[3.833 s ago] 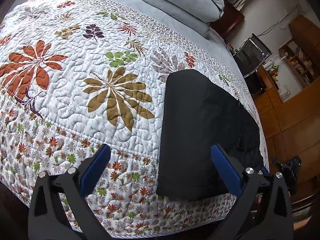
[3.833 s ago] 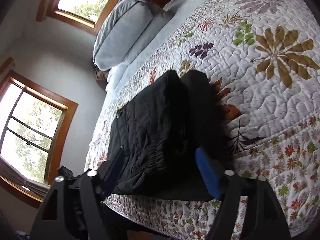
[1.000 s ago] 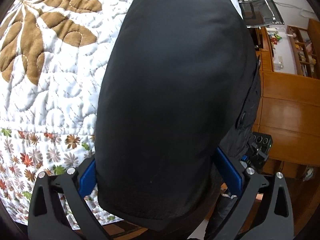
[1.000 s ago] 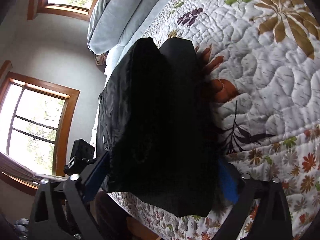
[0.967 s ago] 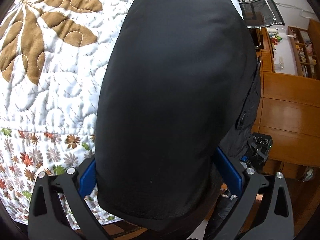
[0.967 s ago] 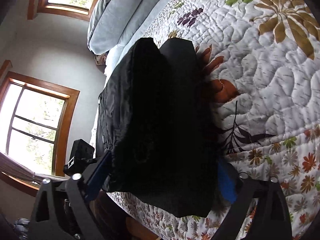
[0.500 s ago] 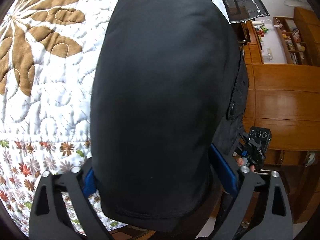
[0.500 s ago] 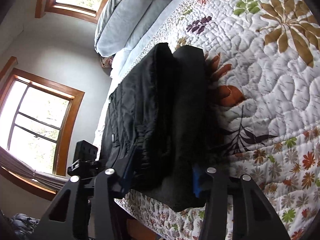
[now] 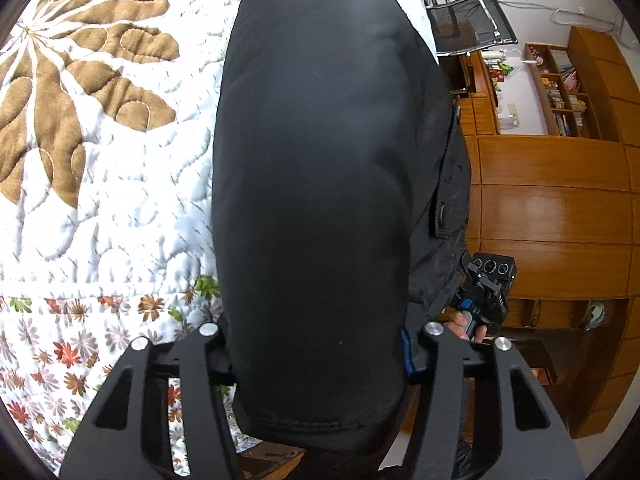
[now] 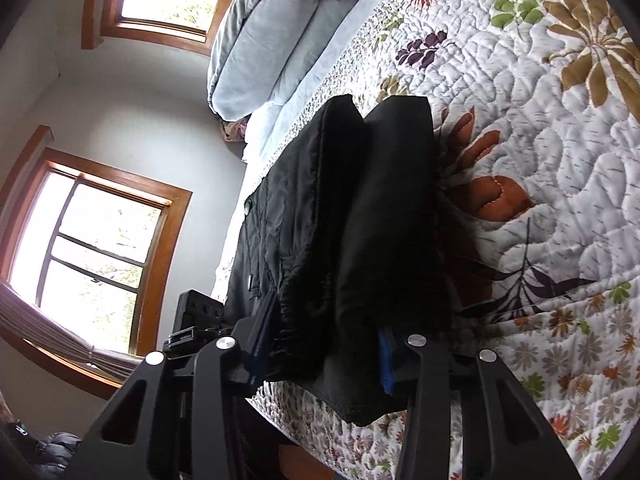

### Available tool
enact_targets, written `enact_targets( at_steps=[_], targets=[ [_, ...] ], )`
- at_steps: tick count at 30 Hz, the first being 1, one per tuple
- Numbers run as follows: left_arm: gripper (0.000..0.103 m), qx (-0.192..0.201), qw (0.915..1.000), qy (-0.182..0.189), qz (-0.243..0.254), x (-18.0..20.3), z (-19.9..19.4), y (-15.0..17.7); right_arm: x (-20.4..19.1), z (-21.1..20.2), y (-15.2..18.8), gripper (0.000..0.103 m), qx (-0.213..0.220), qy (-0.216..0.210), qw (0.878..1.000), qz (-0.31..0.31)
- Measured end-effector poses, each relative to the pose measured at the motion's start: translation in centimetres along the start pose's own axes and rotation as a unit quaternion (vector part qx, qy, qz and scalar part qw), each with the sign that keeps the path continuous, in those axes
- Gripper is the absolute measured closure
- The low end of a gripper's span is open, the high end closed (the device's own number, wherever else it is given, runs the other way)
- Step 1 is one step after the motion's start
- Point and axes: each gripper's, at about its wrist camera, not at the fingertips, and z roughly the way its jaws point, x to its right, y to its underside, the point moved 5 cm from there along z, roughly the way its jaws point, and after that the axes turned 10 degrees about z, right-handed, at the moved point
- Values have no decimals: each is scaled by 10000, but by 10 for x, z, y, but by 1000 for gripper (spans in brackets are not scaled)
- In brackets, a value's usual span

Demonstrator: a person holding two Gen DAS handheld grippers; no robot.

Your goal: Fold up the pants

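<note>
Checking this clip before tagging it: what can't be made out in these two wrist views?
- Left wrist view: the left gripper pads, covered by the black pants.
- Both views: whether the pads press the cloth; both jaws are closing, pants between them.
- Right wrist view: the quilt under the pants.
- Left view: shelf items, too small.

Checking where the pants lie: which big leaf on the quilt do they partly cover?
The rust-orange leaf, partly under the black pants; the tan leaf, green leaf and purple leaf lie uncovered.

Folded black pants (image 10: 360, 240) btwn closing jaws of right gripper (image 10: 324, 350), on quilt (image 10: 540, 140).
</note>
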Motion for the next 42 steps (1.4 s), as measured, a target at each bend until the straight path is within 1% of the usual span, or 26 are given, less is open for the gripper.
enact_targets(
  at_steps=[5,9,15,20,26,32,38,42],
  targets=[
    [54,225,9997,7,-39,-7,-11,-2,-11,17,-8,62,-39,-47,10000,-53],
    [54,376,9992,5,-113,-23,-26,-4,-17,35,-17,62,-109,-76,9999,-102],
    [53,585,9981,-81,-196,-38,-43,-14,-35,70,-34,62,-280,-34,9993,-232],
    [53,776,9965,-241,-194,-54,-64,-30,-50,103,-49,62,-415,45,9987,-298],
    [52,846,9952,-473,-107,-66,-81,-51,-64,137,-65,62,-507,73,9982,-307],
    [51,857,9943,-630,-20,-76,-91,-74,-66,157,-76,62,-514,53,9983,-266],
    [47,877,9939,-675,15,-85,-100,-80,-63,165,-83,62,-538,28,9982,-267],
    [43,868,9936,-719,81,-86,-100,-81,-57,164,-86,62,-537,-34,9982,-253]
  ],
)
